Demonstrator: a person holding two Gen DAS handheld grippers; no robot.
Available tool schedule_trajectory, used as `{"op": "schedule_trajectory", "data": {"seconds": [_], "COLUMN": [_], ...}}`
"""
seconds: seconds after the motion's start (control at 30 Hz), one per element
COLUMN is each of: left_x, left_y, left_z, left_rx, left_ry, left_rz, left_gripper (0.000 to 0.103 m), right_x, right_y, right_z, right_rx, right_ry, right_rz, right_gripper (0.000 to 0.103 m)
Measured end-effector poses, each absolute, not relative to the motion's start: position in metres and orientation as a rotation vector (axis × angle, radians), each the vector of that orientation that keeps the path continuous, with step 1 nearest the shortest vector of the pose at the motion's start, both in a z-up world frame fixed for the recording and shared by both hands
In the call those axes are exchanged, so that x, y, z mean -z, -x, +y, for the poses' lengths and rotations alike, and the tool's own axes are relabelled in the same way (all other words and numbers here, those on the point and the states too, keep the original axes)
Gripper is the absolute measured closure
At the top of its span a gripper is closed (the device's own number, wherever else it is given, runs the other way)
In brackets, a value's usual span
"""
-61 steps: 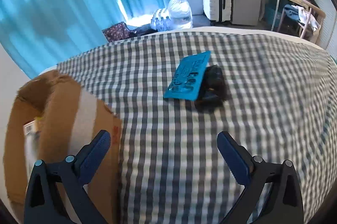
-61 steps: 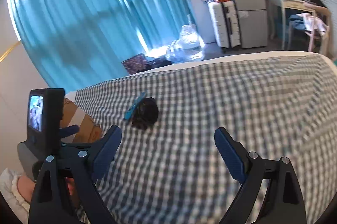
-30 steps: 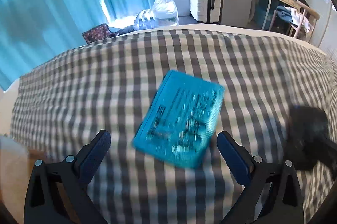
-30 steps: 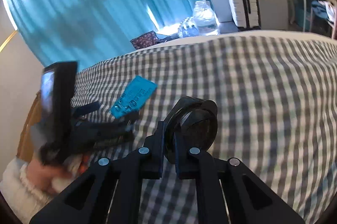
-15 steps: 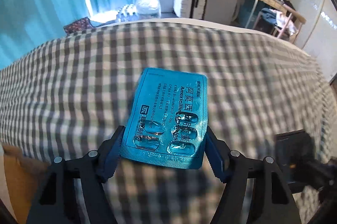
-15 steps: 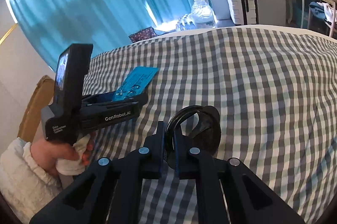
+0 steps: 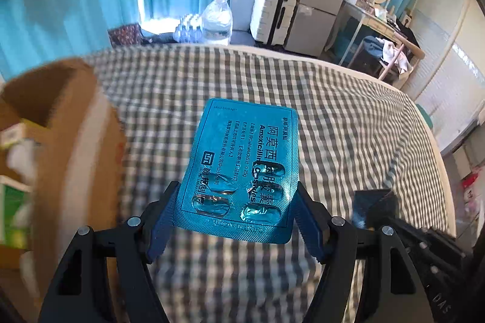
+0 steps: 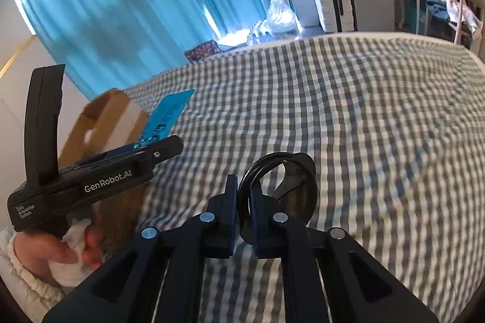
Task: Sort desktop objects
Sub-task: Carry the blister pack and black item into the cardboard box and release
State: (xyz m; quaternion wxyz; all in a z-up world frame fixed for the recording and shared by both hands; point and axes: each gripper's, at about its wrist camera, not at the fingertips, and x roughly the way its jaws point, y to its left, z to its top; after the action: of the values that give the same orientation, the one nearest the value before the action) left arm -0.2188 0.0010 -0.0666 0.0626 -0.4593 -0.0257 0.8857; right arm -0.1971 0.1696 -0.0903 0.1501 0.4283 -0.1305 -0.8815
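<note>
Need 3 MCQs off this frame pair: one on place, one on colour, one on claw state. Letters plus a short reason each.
1. Where is the open brown cardboard box relative to the teal foil blister pack of capsules, in the left wrist view?
A. to its left
B. to its right
C. under it

2. What colour is the checked cloth?
A. red and yellow
B. grey and white
C. plain green

3. What is the right claw doing?
A. open, empty
B. shut on the black ring-shaped object
C. shut on a bottle

Answers: 1 A, box sits at the left edge; 2 B, grey-white squares; 3 B, pads pinch the ring's rim.
</note>
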Motion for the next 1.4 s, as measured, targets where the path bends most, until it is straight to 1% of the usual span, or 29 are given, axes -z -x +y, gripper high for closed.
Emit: {"op": "schedule_trajectory", "data": {"seconds": [0.1,0.27,0.33,0.4,0.5,0.6,0.77,0.97,1.1,1.23,1.27,1.3,1.37,1.4], "left_x": [0.037,-0.016,-0.03,-0.043,-0.056,-0.063,-0.053,-0.006,0.019,0.033,0.035,0.037,0.041,0.043], "left_y": [0.198,0.153,0.142,0.134,0.122,0.114,0.113,0.132,0.154,0.173,0.179,0.181,0.188,0.189], "left_z": [-0.015,-0.056,-0.073,-0.085,-0.108,-0.134,-0.181,-0.235,-0.25,-0.253,-0.253,-0.253,-0.256,-0.255], "left_rx": [-2.724,-2.829,-2.863,-2.901,-2.945,-2.976,-3.028,-3.023,-2.986,-2.966,-2.961,-2.957,-2.955,-2.957], "left_ry": [1.326,1.198,1.178,1.157,1.119,1.103,1.138,1.289,1.367,1.388,1.39,1.391,1.413,1.424], "left_rz": [-0.081,-0.086,-0.091,-0.059,-0.04,-0.045,-0.061,-0.132,-0.135,-0.109,-0.1,-0.094,-0.075,-0.068], "left_gripper": [0.03,0.03,0.03,0.03,0.03,0.03,0.03,0.03,0.03,0.03,0.03,0.029,0.025,0.02], "right_x": [0.069,0.026,0.011,-0.002,-0.02,-0.026,-0.023,-0.006,0.01,0.028,0.031,0.034,0.038,0.038], "right_y": [0.173,0.14,0.13,0.126,0.115,0.115,0.124,0.155,0.185,0.204,0.208,0.21,0.216,0.217], "right_z": [0.158,0.118,0.099,0.077,0.039,0.007,-0.039,-0.079,-0.092,-0.101,-0.102,-0.101,-0.096,-0.098], "right_rx": [2.529,2.52,2.479,2.455,2.434,2.389,2.309,2.25,2.228,2.206,2.204,2.2,2.207,2.214], "right_ry": [-1.181,-1.071,-1.035,-1.001,-0.957,-0.94,-0.936,-0.978,-1.021,-1.054,-1.062,-1.071,-1.081,-1.075], "right_rz": [-0.378,-0.299,-0.304,-0.293,-0.207,-0.166,-0.142,-0.151,-0.164,-0.178,-0.188,-0.197,-0.234,-0.25], "right_gripper": [0.096,0.096,0.096,0.096,0.096,0.096,0.096,0.096,0.096,0.095,0.093,0.089,0.054,0.053]}}
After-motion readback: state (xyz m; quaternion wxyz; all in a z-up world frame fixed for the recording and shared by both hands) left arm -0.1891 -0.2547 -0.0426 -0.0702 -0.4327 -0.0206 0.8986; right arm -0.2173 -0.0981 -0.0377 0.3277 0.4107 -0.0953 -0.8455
